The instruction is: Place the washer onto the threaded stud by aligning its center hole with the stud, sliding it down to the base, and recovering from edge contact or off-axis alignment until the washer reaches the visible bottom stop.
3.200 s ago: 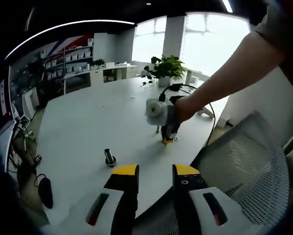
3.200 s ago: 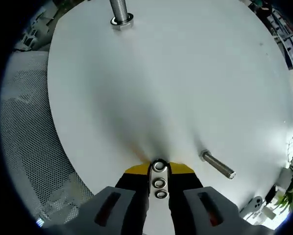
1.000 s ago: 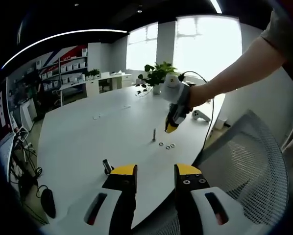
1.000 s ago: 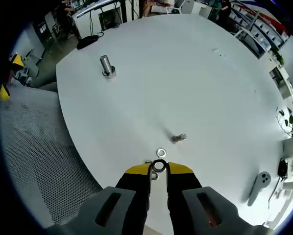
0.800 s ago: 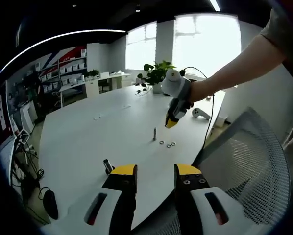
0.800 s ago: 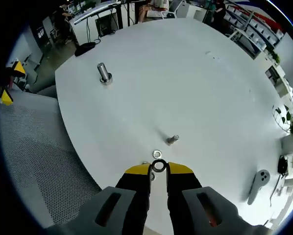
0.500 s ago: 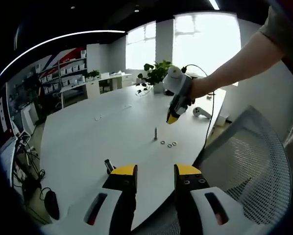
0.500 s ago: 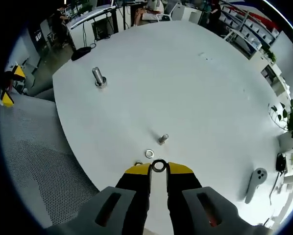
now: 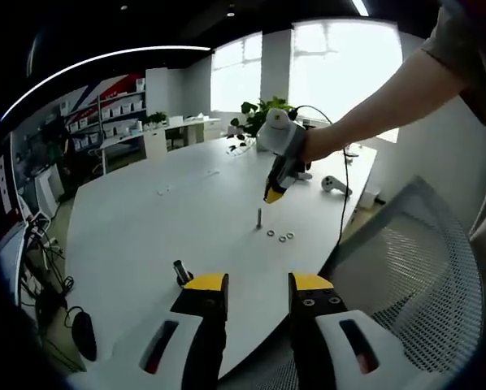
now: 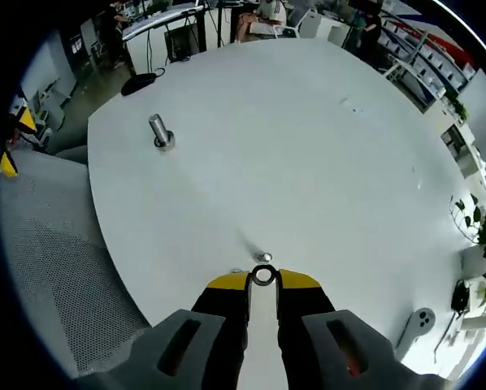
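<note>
My right gripper (image 10: pixel 263 280) is shut on a small steel washer (image 10: pixel 263 276), held on edge between its yellow tips. Just ahead of the washer, the thin threaded stud (image 10: pixel 263 257) stands on the white table (image 10: pixel 308 146) and is seen almost end on. In the left gripper view, a hand holds the right gripper (image 9: pixel 273 193) in the air, tips pointing down a little above the stud (image 9: pixel 259 218). Loose washers (image 9: pixel 282 237) lie beside the stud. My left gripper (image 9: pixel 258 284) is open over the table's near edge, with nothing between its jaws.
A thicker bolt (image 10: pixel 158 132) stands upright near the table edge, also just ahead of my left jaws (image 9: pixel 180 272). A mesh chair (image 9: pixel 405 260) sits at the table's rim. A white controller (image 9: pixel 332 185), a potted plant (image 9: pixel 263 114) and a black mouse (image 10: pixel 141 81) lie farther off.
The right gripper lifted the washer off the table, rose, and shifted over the thin stud, which now sits directly ahead of the washer. The left gripper has barely moved.
</note>
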The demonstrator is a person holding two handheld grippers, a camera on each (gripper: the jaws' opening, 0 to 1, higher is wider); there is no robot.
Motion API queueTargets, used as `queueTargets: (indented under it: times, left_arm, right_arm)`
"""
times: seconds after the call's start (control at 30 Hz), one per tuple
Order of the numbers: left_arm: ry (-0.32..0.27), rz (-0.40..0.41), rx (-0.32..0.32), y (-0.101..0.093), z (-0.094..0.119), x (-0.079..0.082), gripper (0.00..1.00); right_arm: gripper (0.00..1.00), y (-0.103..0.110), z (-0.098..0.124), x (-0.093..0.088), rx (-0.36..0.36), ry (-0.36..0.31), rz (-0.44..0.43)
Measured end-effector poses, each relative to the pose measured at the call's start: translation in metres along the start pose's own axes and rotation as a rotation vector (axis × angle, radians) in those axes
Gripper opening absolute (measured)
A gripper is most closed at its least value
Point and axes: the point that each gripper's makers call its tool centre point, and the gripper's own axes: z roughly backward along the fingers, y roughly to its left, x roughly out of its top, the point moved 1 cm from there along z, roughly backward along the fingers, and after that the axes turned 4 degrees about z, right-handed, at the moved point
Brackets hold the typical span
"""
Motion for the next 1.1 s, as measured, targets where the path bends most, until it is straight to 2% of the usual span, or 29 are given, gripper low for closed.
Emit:
queueTargets:
  times: [0.07,0.2,0.43,0.7,1.1]
  left_arm:
    - [0.001,-0.002,0.006,0.001,0.0,0.0,0.27]
    - [0.004,0.009,0.009,0.002,0.0,-0.001,0.27]
    - [0.011,0.013,0.012,0.003,-0.001,-0.002,0.27]
    - [0.015,0.022,0.014,0.004,-0.001,-0.003,0.27]
    - [0.024,0.022,0.021,0.006,-0.001,-0.005,0.27]
  right_arm:
    - [0.13,-0.003,-0.005,0.0,0.0,0.015,0.022]
    - [0.13,-0.006,-0.011,0.003,0.011,0.011,-0.015]
    - [0.13,-0.007,-0.022,-0.001,0.026,0.032,-0.017]
    - [0.14,-0.006,-0.025,-0.001,0.033,0.044,0.009]
    - [0.14,-0.004,-0.038,-0.007,0.06,0.069,0.003]
